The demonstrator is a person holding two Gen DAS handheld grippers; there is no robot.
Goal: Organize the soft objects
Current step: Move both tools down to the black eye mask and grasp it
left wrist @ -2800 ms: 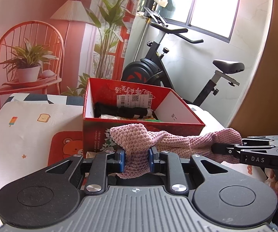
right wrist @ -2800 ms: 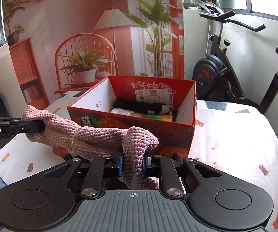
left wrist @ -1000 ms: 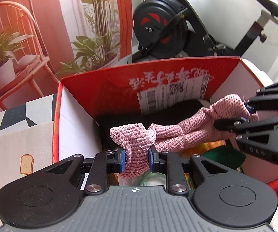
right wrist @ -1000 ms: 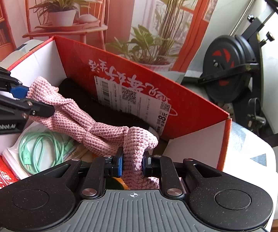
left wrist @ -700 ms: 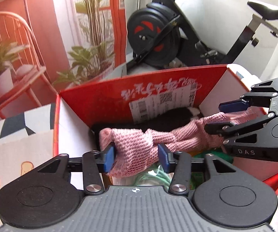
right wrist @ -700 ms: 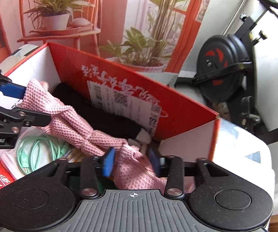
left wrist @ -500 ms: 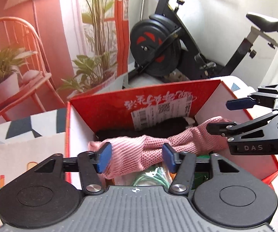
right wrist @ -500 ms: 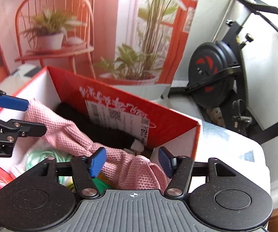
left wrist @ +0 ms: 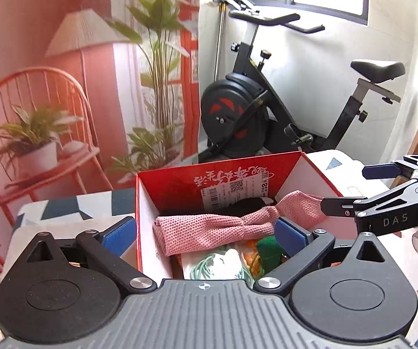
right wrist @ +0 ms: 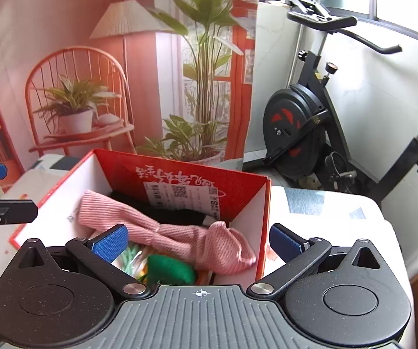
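A pink knitted cloth, twisted at its middle like a wrung rope, lies loose across the inside of a red cardboard box on the bench, one end near the box's left wall and the other bunched at its right corner. Beneath it sit a green cable coil, a green soft item and a black fabric piece along the far wall, under a white shipping label. The left tongs and the right tongs both stand wide, their jaws having just been opening, blue pads clear of the cloth and nothing gripped. In the left wrist view the right tongs reach in from the right edge above the box's corner. An exercise bike stands behind, beside a printed backdrop of chair and plants.
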